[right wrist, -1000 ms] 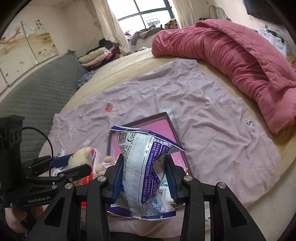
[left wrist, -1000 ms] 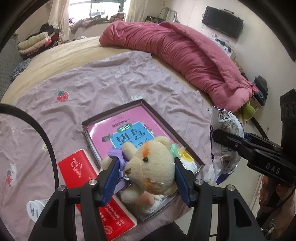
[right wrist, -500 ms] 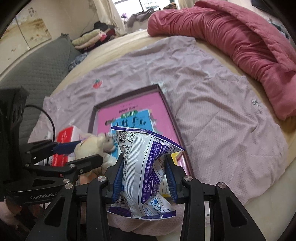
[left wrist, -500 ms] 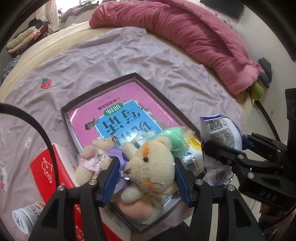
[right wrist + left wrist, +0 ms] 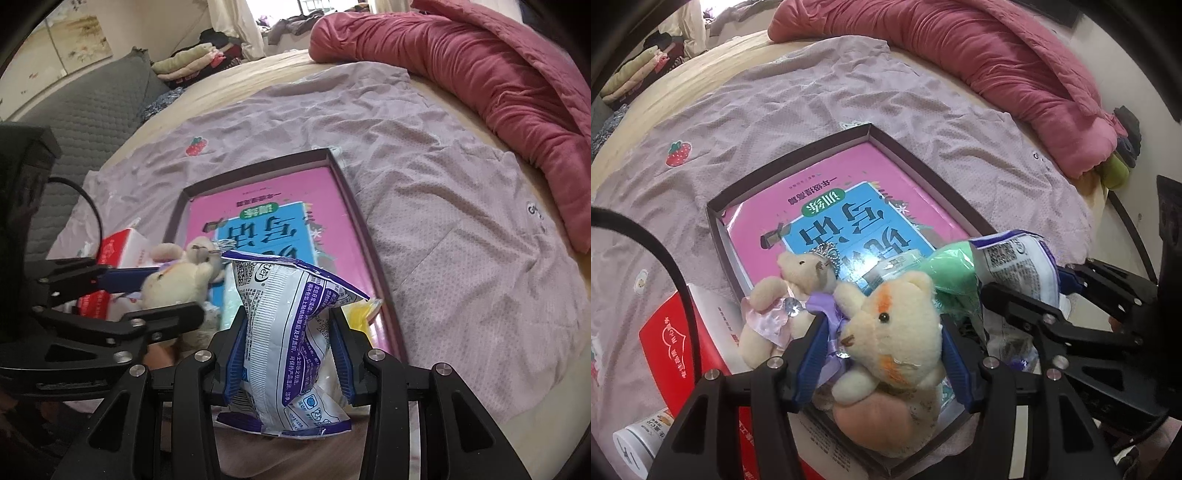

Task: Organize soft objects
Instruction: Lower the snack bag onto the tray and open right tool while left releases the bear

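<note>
Teddy bear (image 5: 894, 325) sits clamped in my left tool (image 5: 882, 354); beside it, my right tool (image 5: 288, 354) pinches a snack bag (image 5: 288, 332) above the box (image 5: 369, 258).

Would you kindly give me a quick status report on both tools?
Left tool shut on cream teddy bear, over tray. Right tool shut on snack bag. Second bear and green packet crowd tray's near end.

The far half of the box (image 5: 798, 162) over the pink book (image 5: 849, 177) lies open; toys and packets crowd its near end.
</note>
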Tool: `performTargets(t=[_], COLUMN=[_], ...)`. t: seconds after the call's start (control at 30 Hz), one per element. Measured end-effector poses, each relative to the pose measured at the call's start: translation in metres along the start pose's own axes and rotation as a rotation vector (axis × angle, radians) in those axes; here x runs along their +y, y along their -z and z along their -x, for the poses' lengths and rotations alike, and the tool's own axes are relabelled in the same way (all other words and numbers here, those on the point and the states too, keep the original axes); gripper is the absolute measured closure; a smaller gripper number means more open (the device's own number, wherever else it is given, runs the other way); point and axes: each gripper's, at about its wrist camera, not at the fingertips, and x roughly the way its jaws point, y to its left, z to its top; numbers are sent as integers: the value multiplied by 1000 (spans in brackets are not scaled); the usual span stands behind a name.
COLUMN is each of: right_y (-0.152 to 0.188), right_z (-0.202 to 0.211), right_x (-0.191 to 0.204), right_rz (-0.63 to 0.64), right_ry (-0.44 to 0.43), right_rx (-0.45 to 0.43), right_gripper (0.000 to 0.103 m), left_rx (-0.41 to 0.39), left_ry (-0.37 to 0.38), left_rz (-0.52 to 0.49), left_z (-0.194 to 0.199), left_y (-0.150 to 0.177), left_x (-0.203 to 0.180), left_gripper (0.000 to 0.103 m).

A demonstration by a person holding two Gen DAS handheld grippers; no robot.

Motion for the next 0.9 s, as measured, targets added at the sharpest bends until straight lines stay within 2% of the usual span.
performTargets(t=[0.4,0.5,0.57,0.63,0.9], right_y=[4,5,7,9,20], right_z=[-2,4,9,17,53], right_x=[3,5,6,6,-1], right_rz=[57,95,120,130,42], right_ry=[29,69,86,95,100], right_rx=[-40,-42,-50,-66,-150], right_gripper=[57,48,40,38,35], left_rx=[5,7,9,9,17], left_ry=[-6,-2,-2,-5,-31], left_rz=[-7,-3,-3,-6,-17], left_z=[-3,-3,-3,-3,-6], left_y=[0,-1,-1,0,2], left_x=[-2,-1,-1,-1,-6], left_gripper=[44,44,43,43,38])
